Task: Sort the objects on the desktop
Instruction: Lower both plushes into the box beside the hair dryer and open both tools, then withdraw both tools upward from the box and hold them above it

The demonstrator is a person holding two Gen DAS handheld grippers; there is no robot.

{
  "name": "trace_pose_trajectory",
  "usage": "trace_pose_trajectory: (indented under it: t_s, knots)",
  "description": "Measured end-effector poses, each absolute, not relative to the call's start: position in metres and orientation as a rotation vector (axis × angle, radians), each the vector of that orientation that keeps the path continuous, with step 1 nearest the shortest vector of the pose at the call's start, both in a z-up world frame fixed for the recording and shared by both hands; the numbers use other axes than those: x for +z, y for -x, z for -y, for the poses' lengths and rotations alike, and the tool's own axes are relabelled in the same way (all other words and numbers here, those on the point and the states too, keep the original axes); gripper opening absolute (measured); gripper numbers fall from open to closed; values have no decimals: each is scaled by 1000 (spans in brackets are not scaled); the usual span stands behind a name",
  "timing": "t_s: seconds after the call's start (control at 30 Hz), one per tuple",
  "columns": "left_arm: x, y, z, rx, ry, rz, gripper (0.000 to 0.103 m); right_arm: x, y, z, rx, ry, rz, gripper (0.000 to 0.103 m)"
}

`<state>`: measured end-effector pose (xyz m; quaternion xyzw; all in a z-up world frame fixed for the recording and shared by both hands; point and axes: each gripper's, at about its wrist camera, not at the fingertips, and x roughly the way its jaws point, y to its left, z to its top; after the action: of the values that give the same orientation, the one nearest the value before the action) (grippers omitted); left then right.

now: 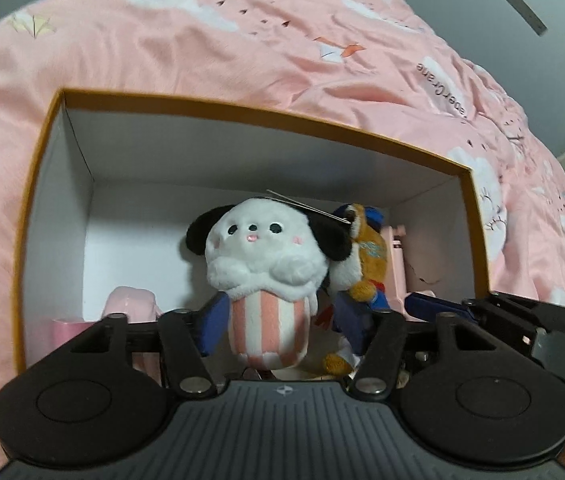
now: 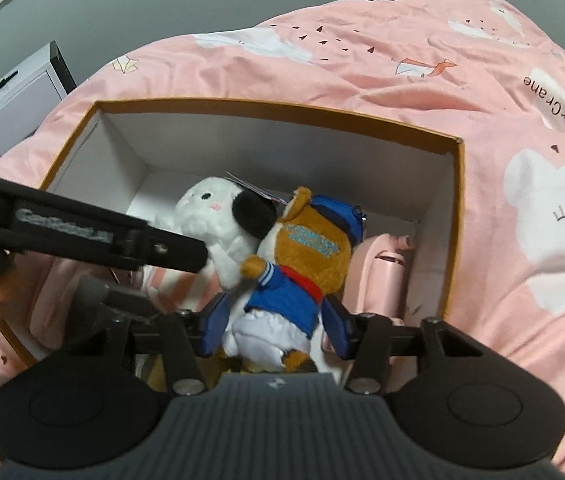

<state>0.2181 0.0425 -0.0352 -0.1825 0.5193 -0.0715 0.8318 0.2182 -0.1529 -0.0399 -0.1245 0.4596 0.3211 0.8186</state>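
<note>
Placing step: left claw (image 1: 270,320) clamped on white dog plush (image 1: 266,264), right claw (image 2: 274,328) clamped on brown sailor plush (image 2: 302,264), both inside the box (image 1: 242,110) on the bed. Next, likely: lower, spread both claws, withdraw clear.

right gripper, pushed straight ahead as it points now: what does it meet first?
Probably nothing new: the right gripper already has the brown plush between its pads. Past it lies the box floor or far wall; depth is unclear.
</note>
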Motion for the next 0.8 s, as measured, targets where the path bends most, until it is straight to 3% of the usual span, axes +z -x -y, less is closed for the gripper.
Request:
trace_pose_trajectory:
  t_s: [0.1,0.23,0.43,0.6,0.7,0.73,0.8]
  knots:
    - [-35,-216,-42,-170,374,-1110,40,-42,-222,156,690,248,-985,31]
    - [-49,-223,-38,-144,369,-1140,36,-52,-225,156,686,234,-1012,19]
    - [-62,-224,-38,-148,407,-1163,36,-59,-226,154,685,230,-1007,19]
    - [-36,-209,-35,-124,316,-1080,36,-39,-213,163,665,216,-938,24]
    - [-9,-192,-31,-114,240,-999,41,-18,-199,170,670,173,-886,34]
    - [0,-185,-29,-109,217,-968,51,-12,-193,172,671,163,-869,36]
    - [18,-168,-26,-94,168,-890,56,0,-179,175,675,149,-826,43]
